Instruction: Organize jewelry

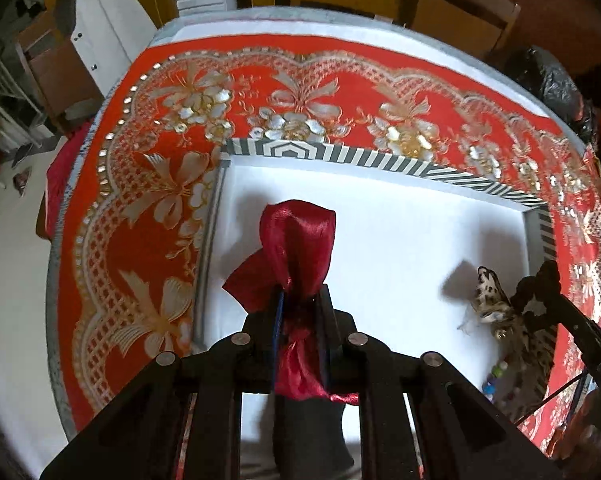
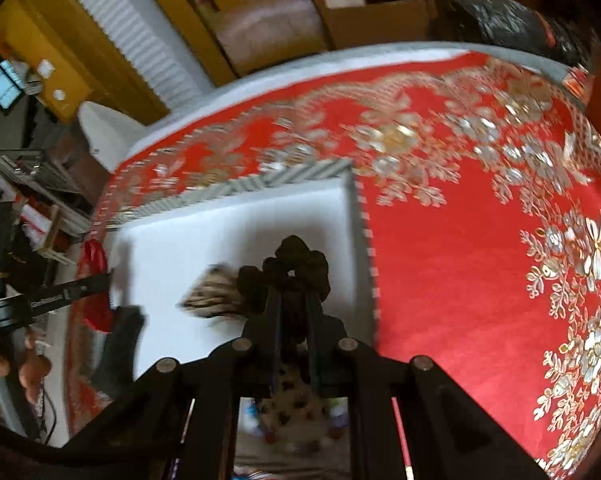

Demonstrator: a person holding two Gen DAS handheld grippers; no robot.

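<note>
My left gripper (image 1: 300,300) is shut on the neck of a dark red satin pouch (image 1: 296,244) and holds it over the white inside of a striped-rim box (image 1: 384,160). My right gripper (image 2: 294,280) is shut on a leopard-print pouch (image 2: 212,294) with a black lace trim (image 2: 300,258), also over the box (image 2: 260,188). In the left wrist view the right gripper (image 1: 540,292) and its leopard pouch (image 1: 492,304) show at the box's right side, with coloured beads (image 1: 496,376) below. The left gripper (image 2: 96,284) shows at the left of the right wrist view.
The box lies on a red tablecloth with gold flower embroidery (image 1: 140,240) on a round table. Wooden chairs (image 2: 268,28) and a black bag (image 2: 500,20) stand beyond the far edge. A white garment (image 1: 104,40) hangs at the far left.
</note>
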